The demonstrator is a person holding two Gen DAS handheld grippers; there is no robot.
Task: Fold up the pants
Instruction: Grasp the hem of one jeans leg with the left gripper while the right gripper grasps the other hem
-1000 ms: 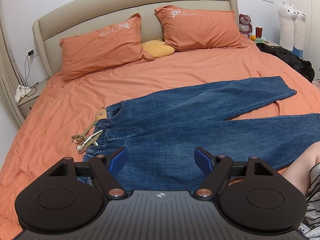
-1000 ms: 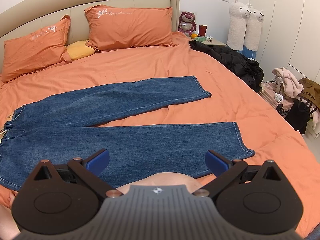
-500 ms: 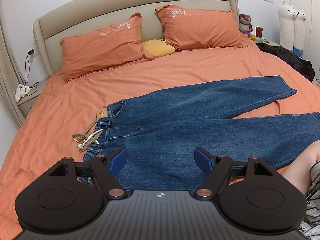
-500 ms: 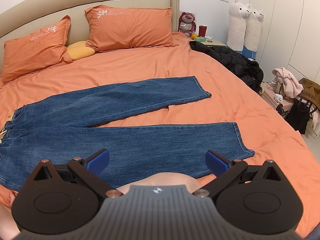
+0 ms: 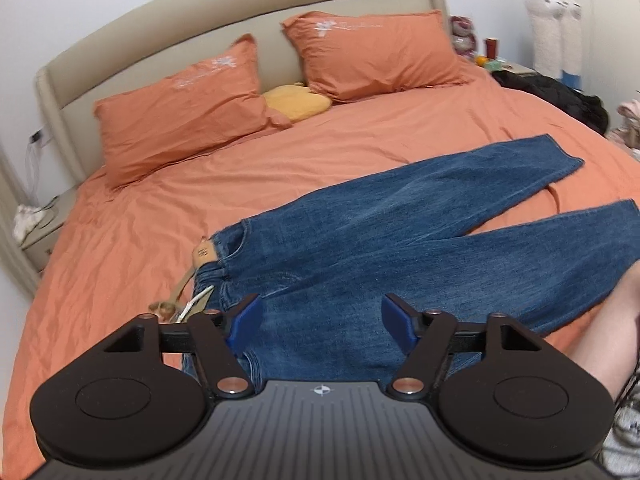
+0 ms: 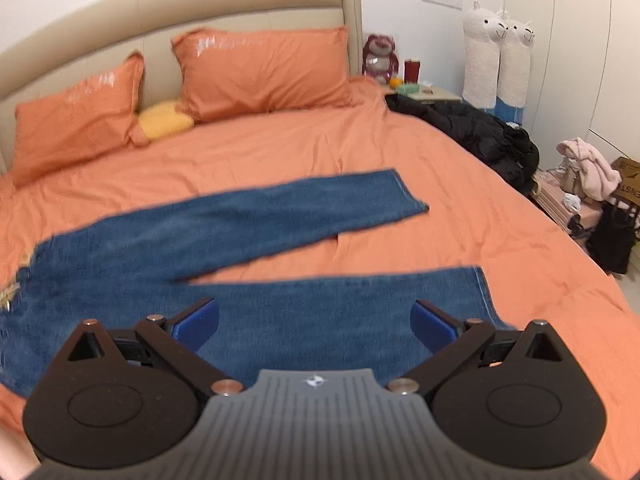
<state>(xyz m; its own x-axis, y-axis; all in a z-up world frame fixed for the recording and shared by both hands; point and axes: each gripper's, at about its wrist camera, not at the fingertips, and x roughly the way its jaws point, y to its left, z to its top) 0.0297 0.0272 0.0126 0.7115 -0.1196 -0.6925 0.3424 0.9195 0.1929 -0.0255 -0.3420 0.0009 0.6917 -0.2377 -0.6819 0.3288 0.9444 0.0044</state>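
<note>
Both pairs of jaws stand wide apart and hold nothing: the left gripper (image 5: 321, 318) hovers over the waist end of the trousers, the right gripper (image 6: 315, 322) over the lower part of the near leg.

The wide bed with its orange sheet (image 5: 132, 232) fills both views, backed by a padded beige headboard (image 5: 160, 28). On the sheet the dark blue denim pants (image 5: 400, 232) lie flat and unfolded, waistband to the left, the two legs spread apart in a V toward the right; the far leg (image 6: 248, 216) angles up the bed, the near leg (image 6: 340, 296) runs along the front edge. Two orange pillows (image 5: 180, 108) lean on the headboard with a small yellow cushion (image 5: 298, 102) between them. A crumpled black jacket (image 6: 476, 132) lies at the bed's right edge. Two white alpaca plush toys (image 6: 496, 56) stand by the wall. A tan leather waistband patch (image 5: 205, 254) shows on the waistband, and a tan belt (image 5: 176, 296) trails from it onto the sheet.
</note>
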